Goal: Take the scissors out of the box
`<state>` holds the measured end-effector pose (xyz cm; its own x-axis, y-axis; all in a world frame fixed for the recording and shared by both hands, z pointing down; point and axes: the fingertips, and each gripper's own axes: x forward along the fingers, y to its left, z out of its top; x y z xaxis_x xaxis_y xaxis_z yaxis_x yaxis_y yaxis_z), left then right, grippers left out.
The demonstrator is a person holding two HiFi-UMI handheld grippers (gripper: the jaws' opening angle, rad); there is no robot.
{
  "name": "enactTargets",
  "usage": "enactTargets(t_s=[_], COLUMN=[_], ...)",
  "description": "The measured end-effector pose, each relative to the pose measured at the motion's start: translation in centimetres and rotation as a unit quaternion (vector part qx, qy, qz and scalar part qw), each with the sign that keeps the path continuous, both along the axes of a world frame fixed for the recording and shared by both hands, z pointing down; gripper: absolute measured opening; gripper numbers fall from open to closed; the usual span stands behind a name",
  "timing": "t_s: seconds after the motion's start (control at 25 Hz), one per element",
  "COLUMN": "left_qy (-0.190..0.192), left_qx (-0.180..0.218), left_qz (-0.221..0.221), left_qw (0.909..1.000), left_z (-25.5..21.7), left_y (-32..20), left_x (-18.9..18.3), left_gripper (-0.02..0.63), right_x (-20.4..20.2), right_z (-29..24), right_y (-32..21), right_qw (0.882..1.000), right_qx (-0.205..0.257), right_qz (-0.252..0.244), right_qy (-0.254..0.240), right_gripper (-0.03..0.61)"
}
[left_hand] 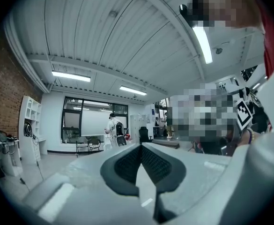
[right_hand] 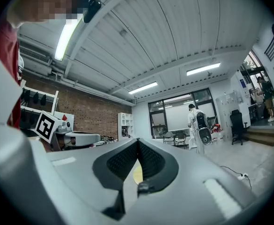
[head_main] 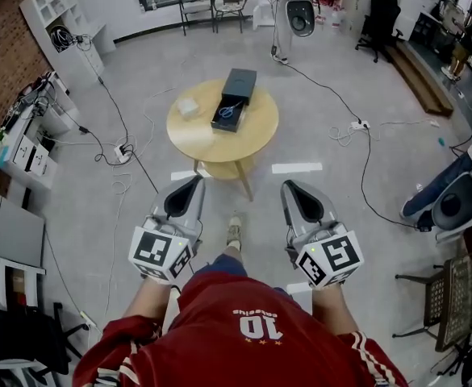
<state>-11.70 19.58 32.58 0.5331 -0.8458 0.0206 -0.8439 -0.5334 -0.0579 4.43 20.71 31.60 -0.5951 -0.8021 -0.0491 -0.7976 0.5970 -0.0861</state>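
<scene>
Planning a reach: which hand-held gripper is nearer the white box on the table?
Left. The left hand-held gripper is almost in line with the white box; the right hand-held gripper is offset to its right.

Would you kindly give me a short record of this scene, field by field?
Table: round, wooden
Box: open, on the table; lid just behind it
Scissors: blue handles, lying in the box
White object: small, on the table, left of the box
Left gripper: shut, empty, short of the table
Right gripper: shut, empty, short of the table
</scene>
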Motion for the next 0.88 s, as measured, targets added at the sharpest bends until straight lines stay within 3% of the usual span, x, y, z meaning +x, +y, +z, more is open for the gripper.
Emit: enactTargets(t_s=[0.44, 0.88], left_qy=[-0.011, 0.005], left_qx=[-0.016, -0.027], left_qz=[-0.015, -0.034], left_qw=[0.9997, 0.9991], left_z=[1.6, 2.8], left_y=[-5.7, -16.4], left_x=[0.8, 1.1], left_gripper=[0.003, 0.003], right_x=[1.5, 1.9], right_z=[2.4, 2.3], right_y=[-4.5, -14.5], right_qw=[0.999, 0.998], right_qx=[-0.036, -0.053], right_qz=[0.003, -0.017], right_qy=[0.005, 0.025], right_gripper=[-0.005, -0.005])
